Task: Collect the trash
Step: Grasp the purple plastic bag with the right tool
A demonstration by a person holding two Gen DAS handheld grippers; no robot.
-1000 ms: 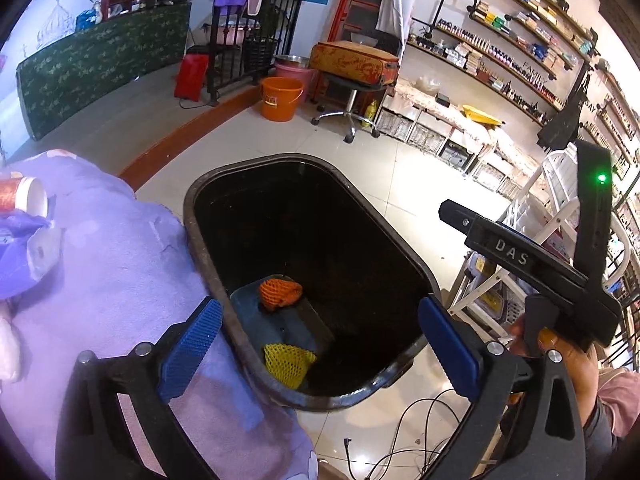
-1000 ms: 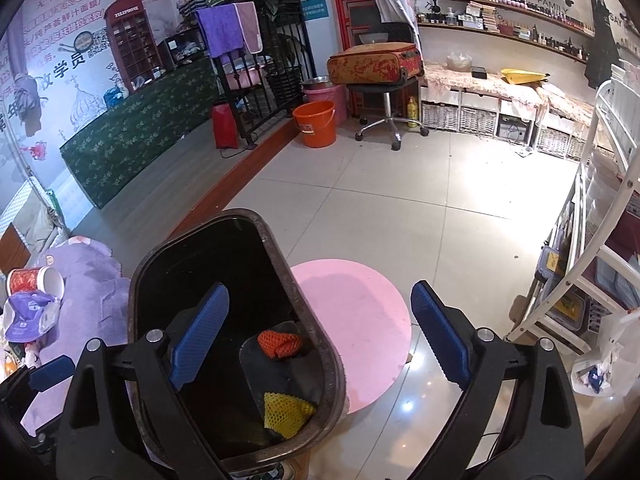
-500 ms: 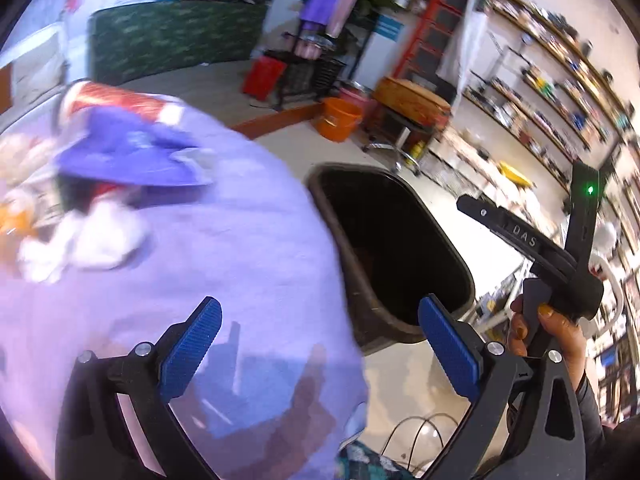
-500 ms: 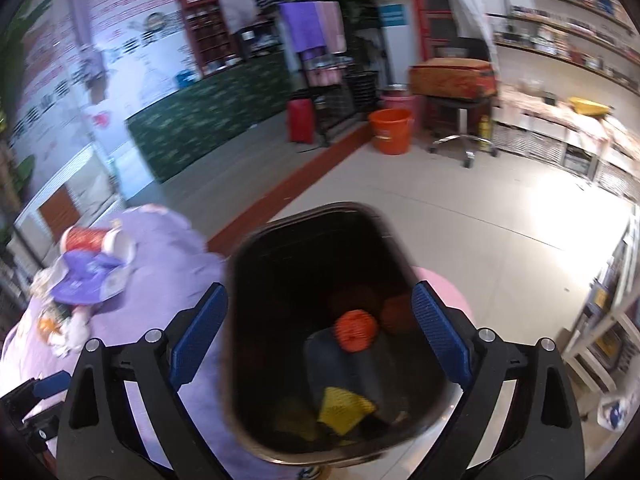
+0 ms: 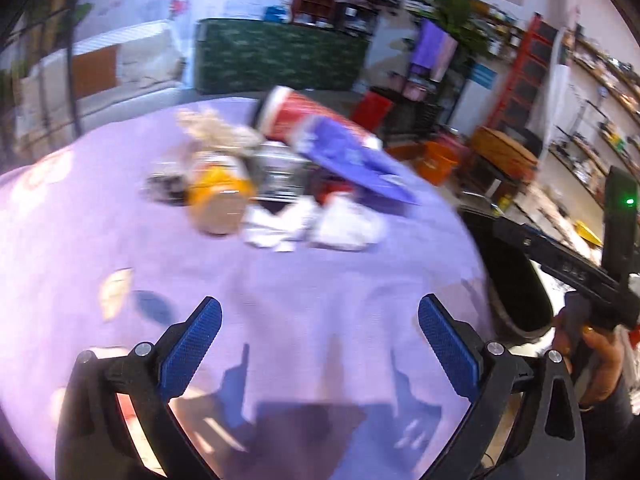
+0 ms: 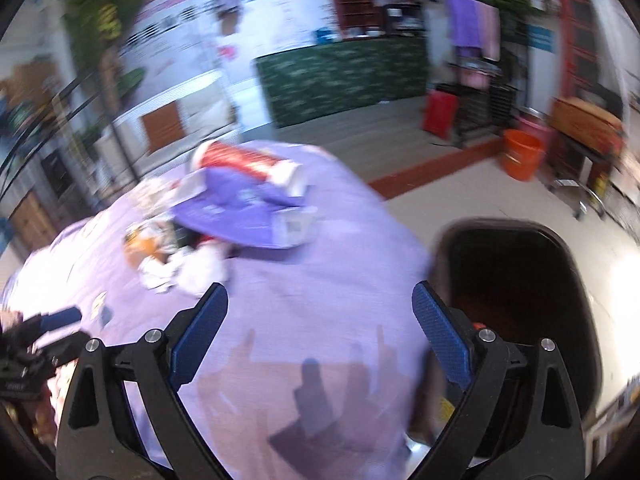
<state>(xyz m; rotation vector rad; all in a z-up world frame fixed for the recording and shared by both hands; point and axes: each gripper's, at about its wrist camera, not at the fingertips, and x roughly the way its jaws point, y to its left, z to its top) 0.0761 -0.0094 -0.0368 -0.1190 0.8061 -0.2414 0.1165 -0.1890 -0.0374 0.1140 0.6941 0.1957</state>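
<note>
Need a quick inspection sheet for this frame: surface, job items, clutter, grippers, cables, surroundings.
Surface: table under a purple cloth, near part bare.
Job's things: trash pile at the far side: red paper cup on its side, purple wrapper, crumpled white tissues, orange-lidded container; details blurred. Black trash bin stands on the floor beside the table's right edge.
Clutter: nothing seen apart from the trash.
Grippers: left gripper open, empty, over the cloth; right gripper open, empty, between table and bin.
Cables: nothing seen.
Surroundings: orange bucket, green counter, shelving, tiled floor.
</note>
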